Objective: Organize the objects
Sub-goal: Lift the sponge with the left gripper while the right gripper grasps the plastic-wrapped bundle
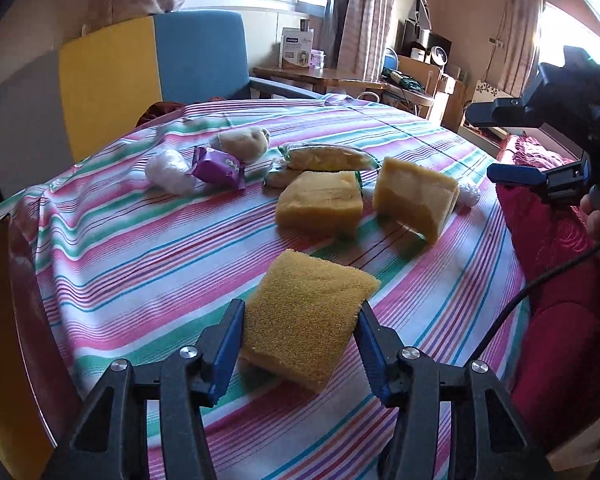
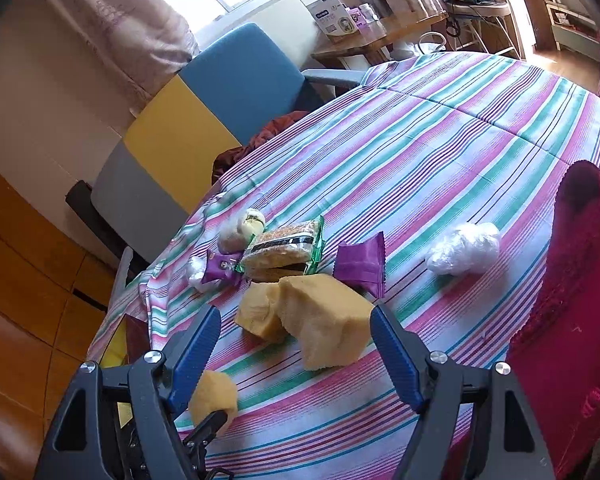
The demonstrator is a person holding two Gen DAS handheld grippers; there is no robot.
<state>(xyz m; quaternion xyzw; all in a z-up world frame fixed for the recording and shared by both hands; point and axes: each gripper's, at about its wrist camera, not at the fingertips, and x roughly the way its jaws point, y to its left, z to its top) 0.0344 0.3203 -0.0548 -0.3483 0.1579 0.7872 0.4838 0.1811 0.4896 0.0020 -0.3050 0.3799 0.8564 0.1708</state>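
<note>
Left tongs (image 1: pixel 300 330) were clamped on a yellow sponge (image 1: pixel 308 316) at the near edge of the striped surface (image 1: pixel 140 248). Right tongs (image 2: pixel 296 344) stood apart, empty, above two sponge blocks (image 2: pixel 324 328). Snack packets (image 2: pixel 280 252) lay behind.

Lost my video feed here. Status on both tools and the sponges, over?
Left tool closed on nearest sponge. Right tool open, empty, hovering by upright sponge. Wrapped snacks behind, not blocking.
</note>
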